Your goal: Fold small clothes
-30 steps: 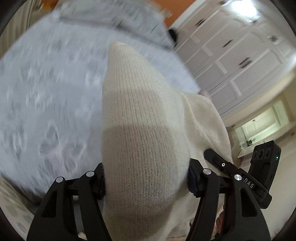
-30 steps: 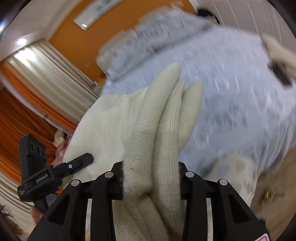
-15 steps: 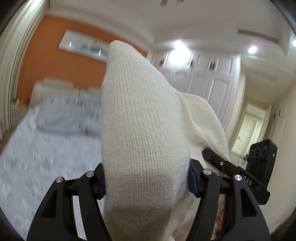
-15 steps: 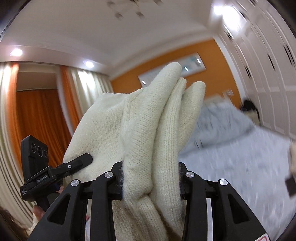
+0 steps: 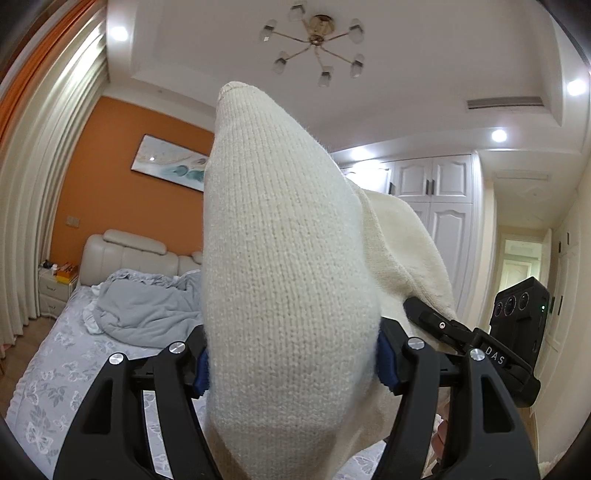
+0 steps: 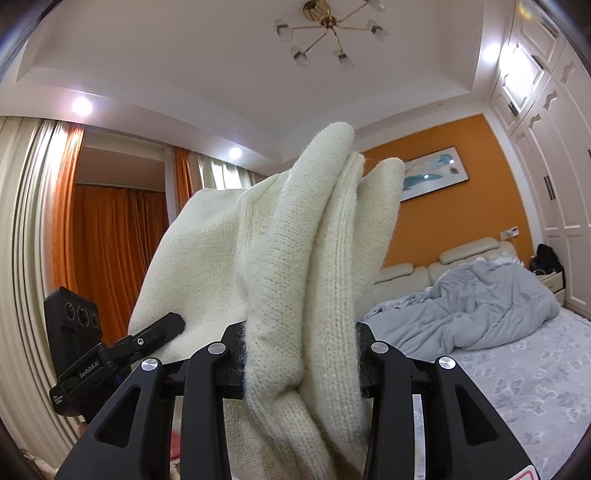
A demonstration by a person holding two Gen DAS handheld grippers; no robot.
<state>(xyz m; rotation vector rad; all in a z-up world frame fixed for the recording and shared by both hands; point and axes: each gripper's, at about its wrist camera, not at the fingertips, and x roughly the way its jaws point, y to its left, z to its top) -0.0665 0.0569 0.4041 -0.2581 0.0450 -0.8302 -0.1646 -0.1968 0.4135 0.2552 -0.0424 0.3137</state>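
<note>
Nearest the lens in the left wrist view, the left gripper [image 5: 291, 363] is clamped on a broad fold of a cream knitted garment [image 5: 284, 258], the blue pads pressing the cloth from both sides. In the right wrist view, the right gripper [image 6: 301, 363] pinches a bunch of several layers of the same cream knitted garment [image 6: 295, 258], with loose ends standing above the jaws. Each view also shows the other gripper, at the far edge of the cloth. The garment hangs in the air between the two grippers, clear of any surface. Behind it lies the bed [image 5: 74, 373], with a rumpled grey duvet [image 6: 476, 310] near the headboard; farther off stand the white wardrobes [image 5: 436, 206] and, overhead, the chandelier [image 6: 328, 29]. The step in hand appears to be lifting and spreading the garment before a fold. The next move probably calls for lowering it flat onto the patterned sheet, both grips kept level so the cloth stays taut.
</note>
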